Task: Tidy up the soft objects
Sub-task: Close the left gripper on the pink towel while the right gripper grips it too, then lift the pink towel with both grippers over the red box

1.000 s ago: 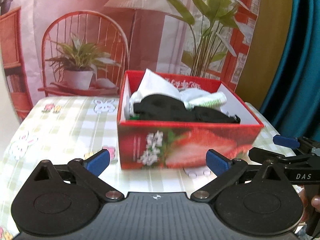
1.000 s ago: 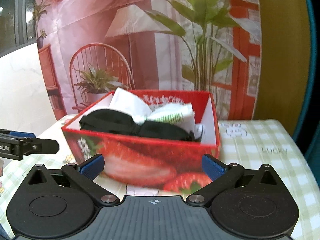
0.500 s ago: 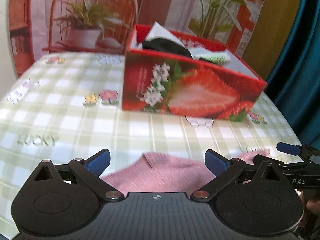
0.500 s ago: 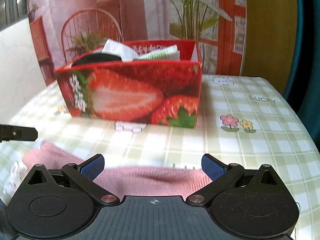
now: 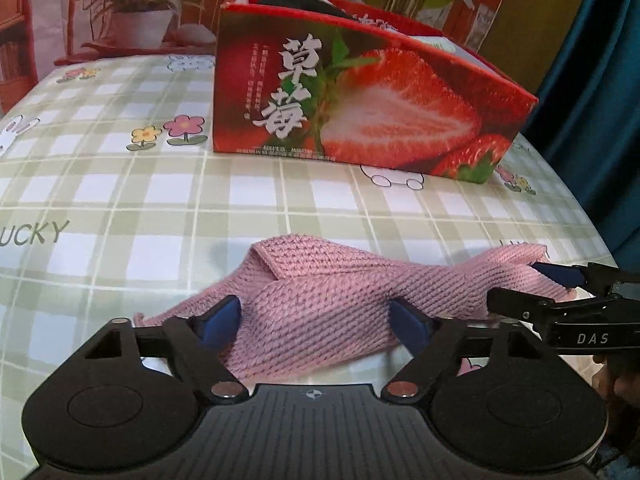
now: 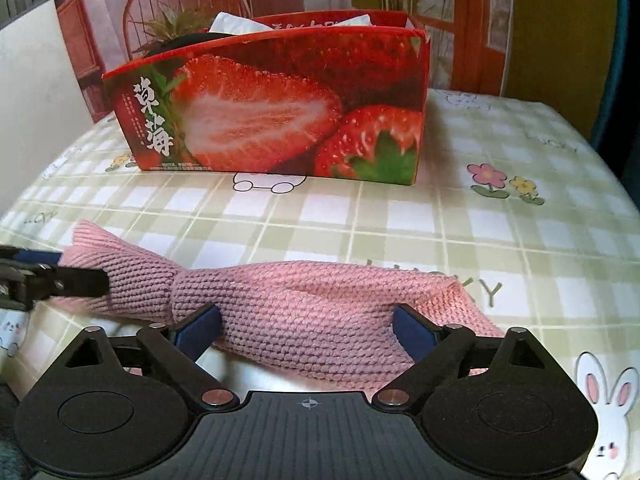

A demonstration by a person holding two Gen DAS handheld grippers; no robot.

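A pink knitted cloth (image 5: 320,292) lies crumpled on the checked tablecloth near the front edge; it also shows in the right wrist view (image 6: 304,304). My left gripper (image 5: 318,318) is open, its blue pads on either side of the cloth's left part. My right gripper (image 6: 306,330) is open, its pads on either side of the cloth's right part; it also shows in the left wrist view (image 5: 560,284). The left gripper's fingers (image 6: 52,278) show at the left of the right wrist view. Neither gripper has closed on the cloth.
A red strawberry-print box (image 5: 360,96) stands behind the cloth, with black and white soft items showing over its rim; it also shows in the right wrist view (image 6: 280,100). A printed backdrop hangs behind the table. A blue curtain (image 5: 592,80) is at the right.
Both grippers have come down from box height toward the table front. The pink cloth has come into view and now lies between both pairs of open fingers.
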